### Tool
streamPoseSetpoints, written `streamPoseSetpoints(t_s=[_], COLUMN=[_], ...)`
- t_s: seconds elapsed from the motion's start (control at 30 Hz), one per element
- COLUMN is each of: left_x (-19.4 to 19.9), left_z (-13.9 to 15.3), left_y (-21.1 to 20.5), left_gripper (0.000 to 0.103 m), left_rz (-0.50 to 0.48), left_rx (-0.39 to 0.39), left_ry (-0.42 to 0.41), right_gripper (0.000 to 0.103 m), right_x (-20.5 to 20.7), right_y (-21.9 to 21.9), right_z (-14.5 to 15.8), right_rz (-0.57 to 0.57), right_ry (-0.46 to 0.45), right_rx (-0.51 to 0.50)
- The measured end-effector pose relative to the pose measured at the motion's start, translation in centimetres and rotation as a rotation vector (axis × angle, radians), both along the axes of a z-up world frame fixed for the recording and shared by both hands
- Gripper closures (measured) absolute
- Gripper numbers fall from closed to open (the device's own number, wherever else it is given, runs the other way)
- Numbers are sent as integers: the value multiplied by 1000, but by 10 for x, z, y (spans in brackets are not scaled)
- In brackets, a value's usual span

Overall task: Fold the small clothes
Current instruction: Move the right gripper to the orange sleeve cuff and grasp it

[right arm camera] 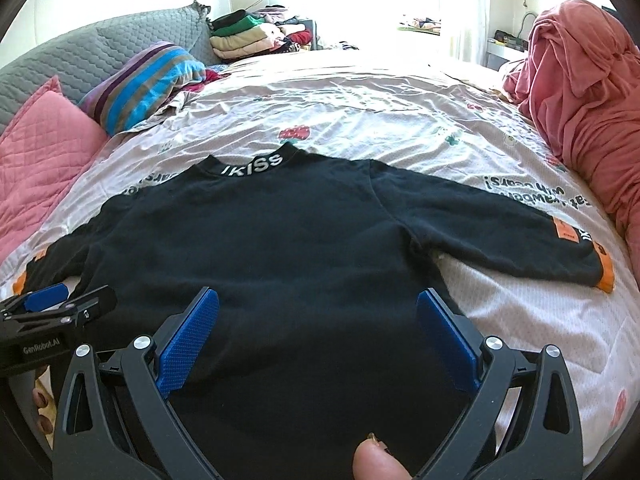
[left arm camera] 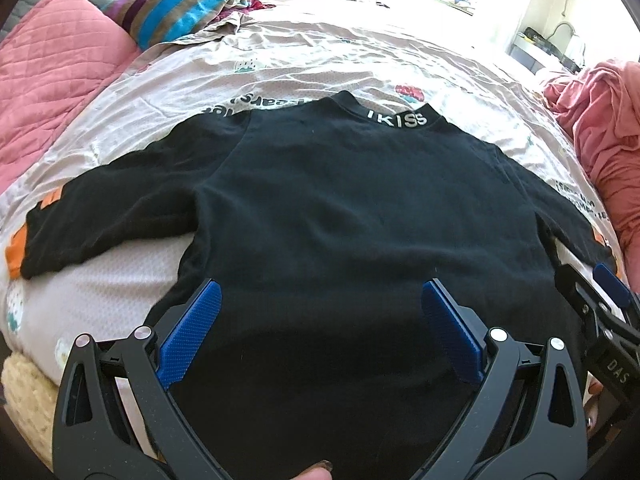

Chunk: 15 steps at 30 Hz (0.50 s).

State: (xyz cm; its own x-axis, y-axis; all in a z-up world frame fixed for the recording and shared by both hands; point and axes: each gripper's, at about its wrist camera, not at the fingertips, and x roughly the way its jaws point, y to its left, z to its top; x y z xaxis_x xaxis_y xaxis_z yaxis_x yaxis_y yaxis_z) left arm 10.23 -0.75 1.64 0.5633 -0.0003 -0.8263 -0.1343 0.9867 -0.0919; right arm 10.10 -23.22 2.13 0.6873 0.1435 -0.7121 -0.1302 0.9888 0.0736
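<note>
Bed sheet (left arm camera: 320,60) w/ black sweater (left arm camera: 340,200) flat; both claws (left arm camera: 320,300) (right arm camera: 318,304) spread wide, orange cuff label (right arm camera: 567,230) legible in right view only.

You are looking into strong daylight pouring from beyond the far edge of the bed (right arm camera: 360,92), blowing that area out to white. The black sweater (right arm camera: 280,248) is losing its detail in shadow nearest you. Fisheye bending is curving everything around it.
</note>
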Motion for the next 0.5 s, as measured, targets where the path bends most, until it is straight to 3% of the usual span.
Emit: streamPoseSetpoints(t_s=[0.5], left_x=[54], left_z=[-3], left_y=[-10], left_gripper=[9], left_rz=[-9], left_rx=[-24], left_ry=[22], right_gripper=[4], right_x=[43], right_y=[-61], right_z=[-8], right_rz=[-168], right_ry=[25], right_rx=[28])
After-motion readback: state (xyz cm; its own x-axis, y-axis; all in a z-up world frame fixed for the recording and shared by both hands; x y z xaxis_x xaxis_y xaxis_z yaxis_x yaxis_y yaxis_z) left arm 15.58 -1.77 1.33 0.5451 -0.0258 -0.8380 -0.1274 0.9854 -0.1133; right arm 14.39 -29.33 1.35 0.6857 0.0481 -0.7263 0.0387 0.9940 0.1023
